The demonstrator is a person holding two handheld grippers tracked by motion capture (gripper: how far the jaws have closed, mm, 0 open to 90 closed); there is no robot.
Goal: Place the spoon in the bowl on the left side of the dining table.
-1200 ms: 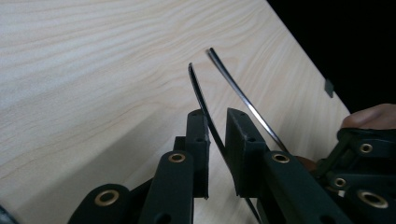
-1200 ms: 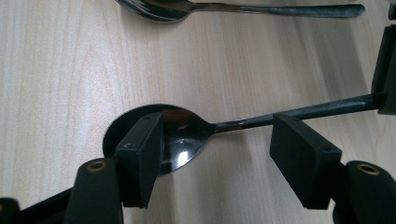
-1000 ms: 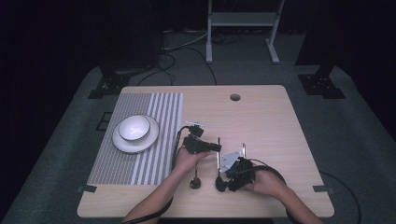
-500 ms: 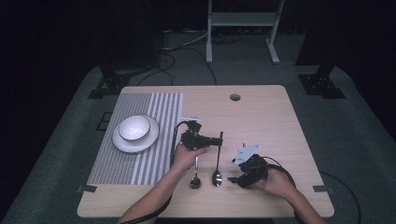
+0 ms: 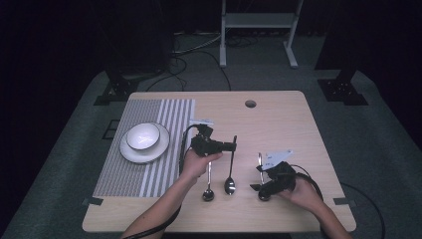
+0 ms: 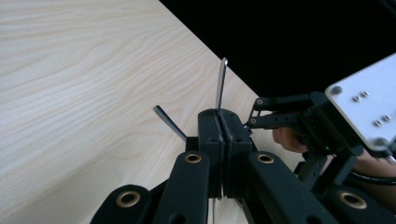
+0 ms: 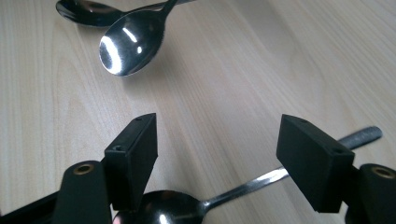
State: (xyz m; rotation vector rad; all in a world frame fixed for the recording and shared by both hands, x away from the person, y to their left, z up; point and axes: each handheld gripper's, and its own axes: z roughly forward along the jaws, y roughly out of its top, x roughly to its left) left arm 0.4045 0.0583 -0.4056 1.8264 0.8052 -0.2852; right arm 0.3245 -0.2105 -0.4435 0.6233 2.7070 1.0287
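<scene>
Landmark: the bowl [image 5: 142, 136], white, sitting on a white plate [image 5: 157, 151] on a striped placemat [image 5: 164, 112] at the left half of the wooden table [image 5: 278, 119].

Left gripper [image 5: 234, 145]: just right of the bowl, past the placemat's edge, held in the person's left hand [image 5: 195, 164]. Jaws pressed together on the handle of a spoon; in the left gripper view the thin metal handle [image 6: 220, 84] rises straight out from between the closed pads. That middle spoon [image 5: 230, 185] runs from the jaws toward the near edge, bowl end at the near side; cannot tell whether the bowl end touches the wood.

A second spoon [image 5: 208, 194] lies just on the bowl side of the gripped one, partly under the left hand, its handle tip showing in the left gripper view [image 6: 168, 122].

Right gripper [image 5: 260, 179]: farther right of the bowl than both spoons, nearer the table's front edge, in the person's right hand [image 5: 301, 191]. Jaws wide apart, holding nothing. In the right gripper view a third spoon [image 7: 243, 186] lies flat on the wood below and between the open pads, handle passing behind the right-hand pad. The two other spoon heads show beyond the jaws there, the nearer one [image 7: 130, 44] shiny, concave side up.
</scene>
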